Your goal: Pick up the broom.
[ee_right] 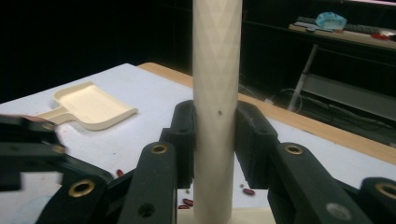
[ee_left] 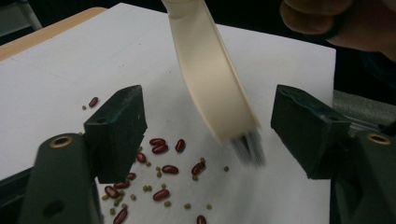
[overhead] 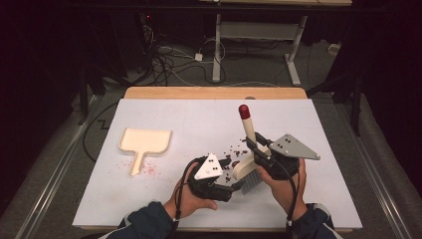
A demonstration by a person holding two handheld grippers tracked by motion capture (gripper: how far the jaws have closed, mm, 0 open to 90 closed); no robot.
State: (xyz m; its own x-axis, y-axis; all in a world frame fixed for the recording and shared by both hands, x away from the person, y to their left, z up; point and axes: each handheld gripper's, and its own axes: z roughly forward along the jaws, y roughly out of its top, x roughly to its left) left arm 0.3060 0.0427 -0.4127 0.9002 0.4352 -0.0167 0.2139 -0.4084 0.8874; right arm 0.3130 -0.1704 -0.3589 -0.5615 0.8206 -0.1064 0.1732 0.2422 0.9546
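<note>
1. Low in the centre of the high view, the left gripper [overhead: 230, 175] lies just left of the brush [overhead: 247, 149]. In the left gripper view its jaws stand wide apart and hold nothing, with the brush head [ee_left: 212, 77] hanging between them.
2. The right gripper [overhead: 260, 148], lower right of centre, is clamped on the brush handle [ee_right: 215, 93]. The handle's long axis runs up and slightly left to a red tip [overhead: 244, 111]; the bristles [overhead: 250, 180] point down at the table [overhead: 323, 164].
3. Beans [ee_left: 163, 156] lie scattered under and left of the head, in the lower middle of the left gripper view.
4. The dustpan [overhead: 144, 142] lies well apart, left of centre, its handle toward the near edge. I judge the sweep must carry the beans leftward, and the free left gripper is the nearer one to fetch the pan.
</note>
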